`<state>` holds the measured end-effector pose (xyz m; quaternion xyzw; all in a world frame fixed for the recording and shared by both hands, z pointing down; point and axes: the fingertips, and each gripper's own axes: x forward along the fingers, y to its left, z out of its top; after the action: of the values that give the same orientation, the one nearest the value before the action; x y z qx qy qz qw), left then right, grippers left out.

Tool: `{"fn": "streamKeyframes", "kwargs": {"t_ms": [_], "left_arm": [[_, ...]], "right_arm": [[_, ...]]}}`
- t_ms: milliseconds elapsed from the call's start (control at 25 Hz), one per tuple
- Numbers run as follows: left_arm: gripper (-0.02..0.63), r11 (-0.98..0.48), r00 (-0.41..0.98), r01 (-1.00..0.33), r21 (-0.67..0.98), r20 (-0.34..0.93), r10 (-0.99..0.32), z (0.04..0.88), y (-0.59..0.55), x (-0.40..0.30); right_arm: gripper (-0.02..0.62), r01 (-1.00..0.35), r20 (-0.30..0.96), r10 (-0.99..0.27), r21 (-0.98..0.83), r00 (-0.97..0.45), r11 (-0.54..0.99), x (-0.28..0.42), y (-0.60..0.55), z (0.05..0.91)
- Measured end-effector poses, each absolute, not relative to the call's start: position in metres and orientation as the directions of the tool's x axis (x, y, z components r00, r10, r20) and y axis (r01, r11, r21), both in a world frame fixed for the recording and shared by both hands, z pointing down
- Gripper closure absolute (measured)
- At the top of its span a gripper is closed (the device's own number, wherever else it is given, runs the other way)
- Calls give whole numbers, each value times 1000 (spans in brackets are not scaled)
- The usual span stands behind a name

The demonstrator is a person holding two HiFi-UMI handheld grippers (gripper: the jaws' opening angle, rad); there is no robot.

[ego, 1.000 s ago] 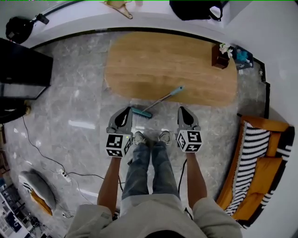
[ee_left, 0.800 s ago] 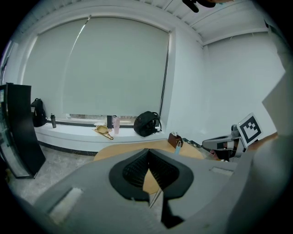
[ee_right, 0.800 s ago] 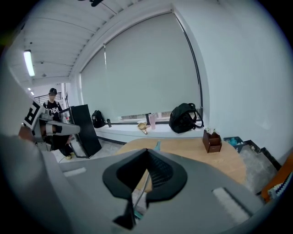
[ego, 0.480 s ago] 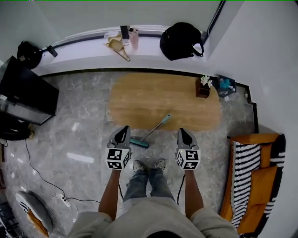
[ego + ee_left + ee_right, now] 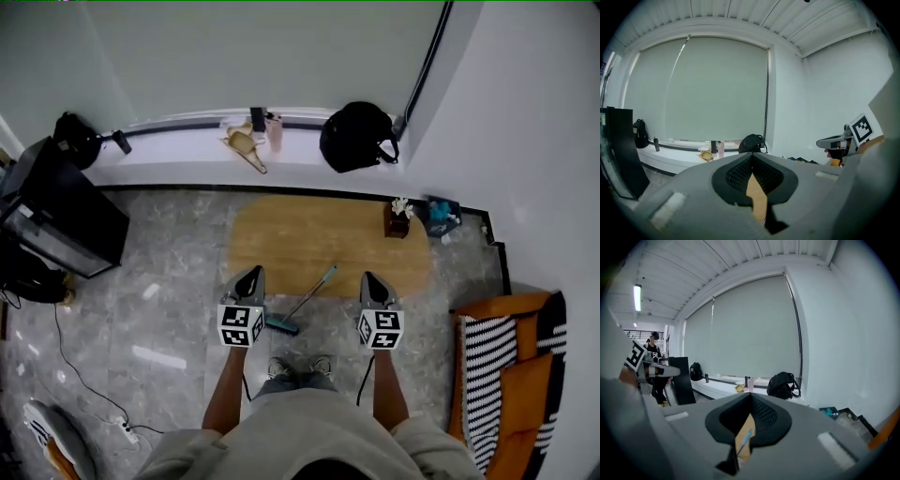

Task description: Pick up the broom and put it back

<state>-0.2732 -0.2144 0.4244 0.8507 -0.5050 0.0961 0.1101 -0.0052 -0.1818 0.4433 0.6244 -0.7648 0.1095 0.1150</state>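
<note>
We hold both tongs out in front of us, side by side and well apart, above our shoes (image 5: 298,366) on the grey floor (image 5: 169,281). The left tongs (image 5: 251,272) sit at eleven o'clock from the shoes and the right tongs (image 5: 371,278) at one o'clock. In the left gripper view the jaws meet at their tips with nothing between them, so they are closed and empty. The right gripper view shows the same for the right tongs.

The broom (image 5: 302,300) lies on the floor at twelve o'clock, between the two tongs in the head view and touched by neither. Its teal head is nearest us, just beside the left tongs. Its handle slants away toward one o'clock, and the handle's end shows over the near edge of the oval wooden surface (image 5: 319,234). We cannot tell whether it rests on that edge.

At the surface's far right stands a small brown box (image 5: 400,221) with white flowers. A striped chair (image 5: 497,366) sits at three o'clock and a black cabinet (image 5: 61,220) at ten o'clock. Farthest off, on the white window ledge (image 5: 187,155), a black backpack (image 5: 356,136) rests at one o'clock.
</note>
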Motion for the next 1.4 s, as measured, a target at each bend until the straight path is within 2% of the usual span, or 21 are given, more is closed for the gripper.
{"fn": "streamKeyframes", "kwargs": {"t_ms": [520,1400], "left_arm": [[611,-461,460,-886,44,204,-864,371,-211,-287],[611,-469,466,-883,27,184,-866,359,-204,-293]], "right_arm": [[595,-984,228,-958,4,-173,179,3,-182,386],[595,-980,236,-954,33,-184,197,-13,-167,384]]}}
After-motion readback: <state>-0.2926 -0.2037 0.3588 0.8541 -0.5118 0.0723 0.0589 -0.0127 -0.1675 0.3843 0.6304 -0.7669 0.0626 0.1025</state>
